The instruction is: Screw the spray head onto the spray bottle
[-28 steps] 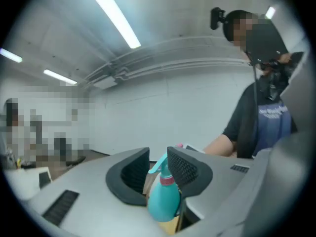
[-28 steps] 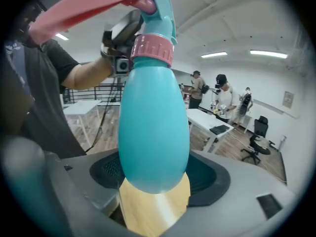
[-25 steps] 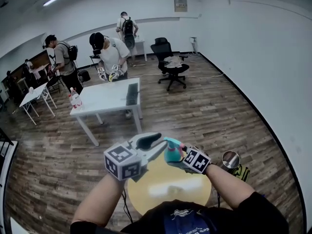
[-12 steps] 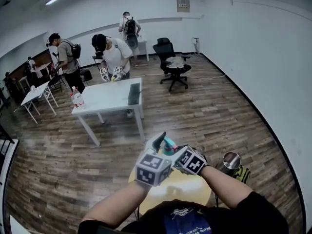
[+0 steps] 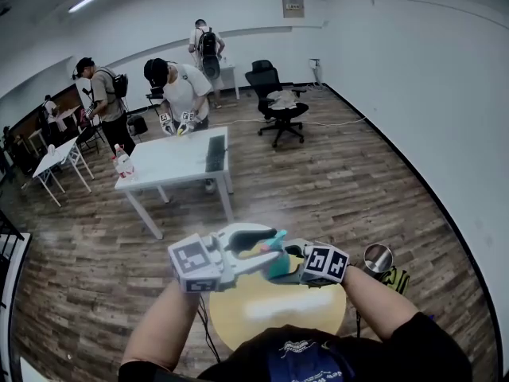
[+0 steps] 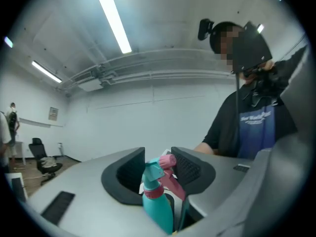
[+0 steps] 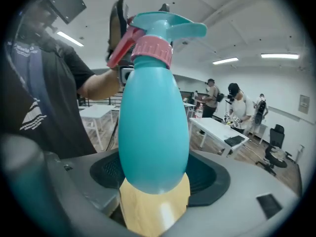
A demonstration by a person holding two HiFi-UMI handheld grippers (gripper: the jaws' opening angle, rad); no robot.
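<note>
A teal spray bottle [image 7: 153, 127] stands upright between the pads of my right gripper [image 7: 155, 173], which is shut on its lower body. Its teal spray head [image 6: 157, 174] has a pink collar, nozzle and trigger and sits on the bottle's neck. My left gripper [image 6: 159, 164] reaches in level from the left, its dark pads either side of the head. Its jaws have just been closing, and a thin gap shows at the left pad. In the head view the left gripper [image 5: 264, 247] meets the bottle [image 5: 278, 263] above a round yellow table [image 5: 278, 313], with the right gripper [image 5: 291, 269] behind it.
A white table [image 5: 171, 161] with a keyboard stands further off on the wood floor, with several people beyond it. A black office chair [image 5: 278, 106] is at the back. A round metal cup [image 5: 376, 259] sits by my right forearm.
The left gripper swung right, close against the right one, then drew back left and rolled. Its jaws now sit around the spray head. The right gripper keeps the bottle and has shifted slightly.
</note>
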